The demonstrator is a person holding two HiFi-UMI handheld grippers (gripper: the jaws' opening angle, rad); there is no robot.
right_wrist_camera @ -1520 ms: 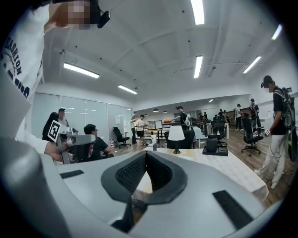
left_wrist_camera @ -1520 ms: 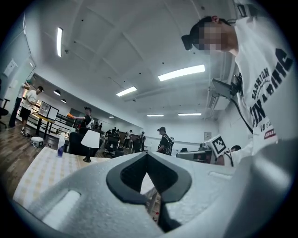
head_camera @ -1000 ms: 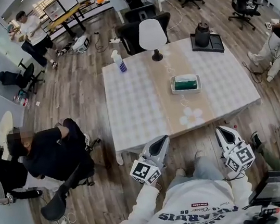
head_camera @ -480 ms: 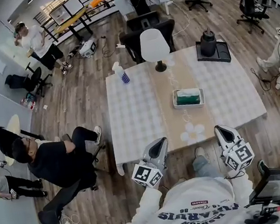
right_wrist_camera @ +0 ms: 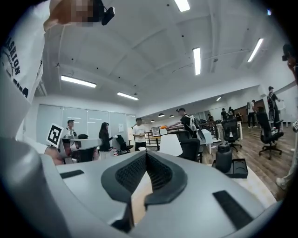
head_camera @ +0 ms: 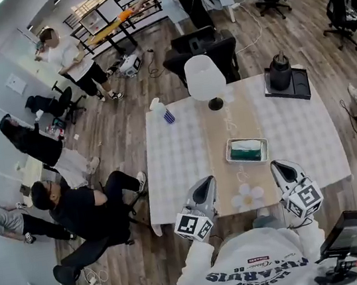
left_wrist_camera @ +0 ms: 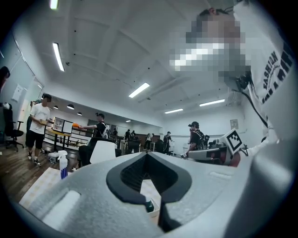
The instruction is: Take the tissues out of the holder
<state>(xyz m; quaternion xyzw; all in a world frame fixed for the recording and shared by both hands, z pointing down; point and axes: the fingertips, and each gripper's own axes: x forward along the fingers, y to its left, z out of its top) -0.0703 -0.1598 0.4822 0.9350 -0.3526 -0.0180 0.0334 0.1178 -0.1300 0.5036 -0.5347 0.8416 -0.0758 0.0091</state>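
A white holder (head_camera: 247, 150) with a green pack of tissues in it lies on the beige runner in the middle of the white table (head_camera: 177, 152). My left gripper (head_camera: 204, 186) and right gripper (head_camera: 281, 169) hover side by side at the table's near edge, short of the holder. Both are shut with nothing between the jaws. In the left gripper view a corner of the holder (left_wrist_camera: 151, 209) peeks out below the shut left gripper (left_wrist_camera: 146, 155). The right gripper view looks past the shut right gripper (right_wrist_camera: 145, 155) at the runner.
On the table stand a white lamp (head_camera: 204, 77), a spray bottle (head_camera: 162, 110) at the far left corner and a dark kettle on a black tray (head_camera: 281, 75). Office chairs (head_camera: 201, 51) stand behind the table. People (head_camera: 75, 208) sit and stand at the left.
The head view has shifted, so the table sits lower and nearer in it. Both grippers stay shut at the near edge. The people at the left have moved.
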